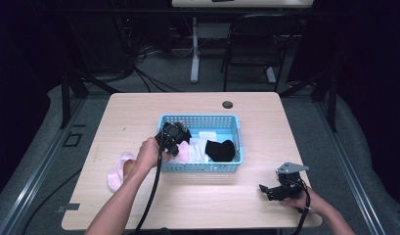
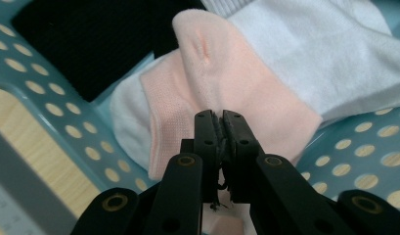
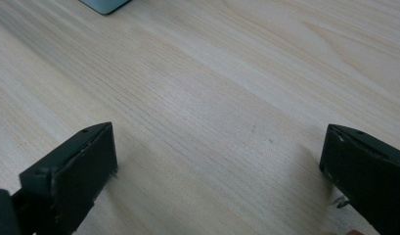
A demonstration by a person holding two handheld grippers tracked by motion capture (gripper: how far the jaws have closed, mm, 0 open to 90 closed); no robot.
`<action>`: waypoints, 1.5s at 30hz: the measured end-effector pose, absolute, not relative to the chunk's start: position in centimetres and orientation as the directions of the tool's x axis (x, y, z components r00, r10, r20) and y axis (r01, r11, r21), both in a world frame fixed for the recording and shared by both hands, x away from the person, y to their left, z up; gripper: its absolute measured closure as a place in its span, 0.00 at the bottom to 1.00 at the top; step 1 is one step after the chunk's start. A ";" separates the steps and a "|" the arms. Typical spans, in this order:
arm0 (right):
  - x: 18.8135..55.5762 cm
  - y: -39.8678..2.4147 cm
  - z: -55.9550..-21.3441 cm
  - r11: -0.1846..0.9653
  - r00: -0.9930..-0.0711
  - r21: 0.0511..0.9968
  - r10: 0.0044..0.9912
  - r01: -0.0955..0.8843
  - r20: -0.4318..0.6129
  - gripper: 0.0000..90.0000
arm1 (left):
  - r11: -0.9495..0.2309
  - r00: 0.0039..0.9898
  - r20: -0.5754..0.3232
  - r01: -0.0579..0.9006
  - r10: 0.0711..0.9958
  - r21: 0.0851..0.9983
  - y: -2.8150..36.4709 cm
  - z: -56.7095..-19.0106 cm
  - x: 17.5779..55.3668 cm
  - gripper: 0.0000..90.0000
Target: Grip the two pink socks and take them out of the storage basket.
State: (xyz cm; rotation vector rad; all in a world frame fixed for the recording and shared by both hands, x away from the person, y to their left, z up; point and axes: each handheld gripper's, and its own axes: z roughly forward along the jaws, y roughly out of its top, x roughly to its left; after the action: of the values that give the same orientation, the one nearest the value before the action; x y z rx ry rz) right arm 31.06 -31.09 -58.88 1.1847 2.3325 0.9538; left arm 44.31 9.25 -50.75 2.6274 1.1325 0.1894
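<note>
A light blue perforated basket (image 1: 200, 117) stands in the middle of the wooden table (image 1: 139, 112). My left gripper (image 1: 182, 141) reaches into its left end. In the left gripper view the jaws are pressed together at the left gripper's tip (image 2: 218, 120), pinching the fabric of a pink sock (image 2: 246, 93). That sock lies on a white sock (image 2: 324, 54), with a black sock (image 2: 85, 44) beside them on the basket floor (image 2: 51, 107). My right gripper (image 1: 266, 190) rests on the table at the front right. The right gripper (image 3: 217, 166) stands open with bare wood between its jaws.
A second pink sock (image 1: 117, 171) lies on the table left of the basket, beside the person's left forearm. A corner of the basket (image 3: 104, 4) shows at the top of the right gripper view. A cable hole (image 1: 227, 104) sits behind the basket; a chair (image 1: 258, 44) stands beyond the table.
</note>
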 end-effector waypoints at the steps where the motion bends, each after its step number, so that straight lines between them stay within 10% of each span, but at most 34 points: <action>1: 31.1 -31.1 -58.9 0.423 -0.587 0.704 0.810 0.570 -0.011 0.00 | -0.651 0.682 0.012 0.692 0.731 0.311 9.4 -50.6 44.3 0.95; 45: 31.1 -31.1 -58.9 0.423 -0.587 0.704 0.810 0.571 -0.011 0.00 | -0.602 0.664 0.073 0.618 0.744 0.506 14.3 -39.6 41.2 0.95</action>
State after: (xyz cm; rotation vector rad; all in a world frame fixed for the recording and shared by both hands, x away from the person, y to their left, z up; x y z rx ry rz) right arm 31.06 -31.10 -58.87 1.1844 2.3334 0.9525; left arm 41.23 14.27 -39.63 2.4380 1.0622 0.3850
